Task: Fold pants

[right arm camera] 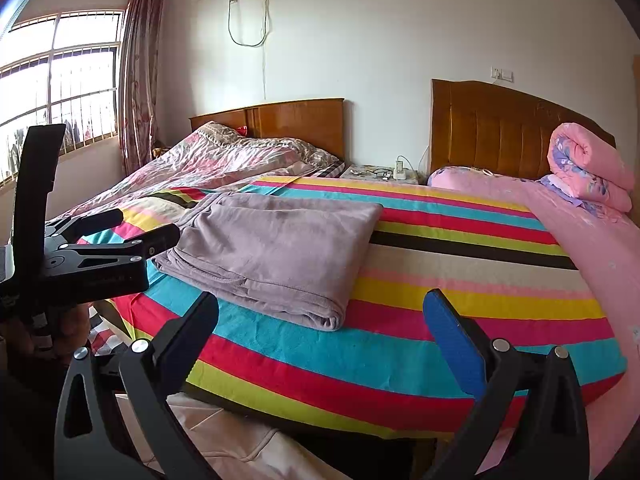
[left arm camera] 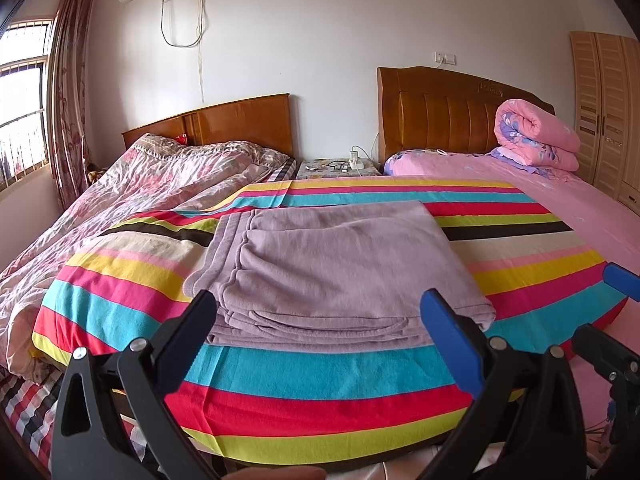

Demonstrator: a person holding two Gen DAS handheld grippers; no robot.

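The mauve pants (left arm camera: 336, 264) lie folded into a flat rectangular stack on the striped blanket (left arm camera: 320, 384); they also show in the right wrist view (right arm camera: 276, 248). My left gripper (left arm camera: 320, 312) is open and empty, its fingertips just short of the stack's near edge. My right gripper (right arm camera: 320, 312) is open and empty, over the blanket to the right of the pants. The left gripper shows side-on in the right wrist view (right arm camera: 136, 232), beside the pants' left edge. The right gripper's blue tip shows at the left view's right edge (left arm camera: 622, 276).
A floral quilt (left arm camera: 132, 188) covers the left bed. A pink sheet (left arm camera: 580, 208) and a rolled pink duvet (left arm camera: 536, 136) lie on the right bed. A nightstand (left arm camera: 340, 166) with glasses and a charger stands between the headboards. A wardrobe (left arm camera: 608, 112) stands at far right.
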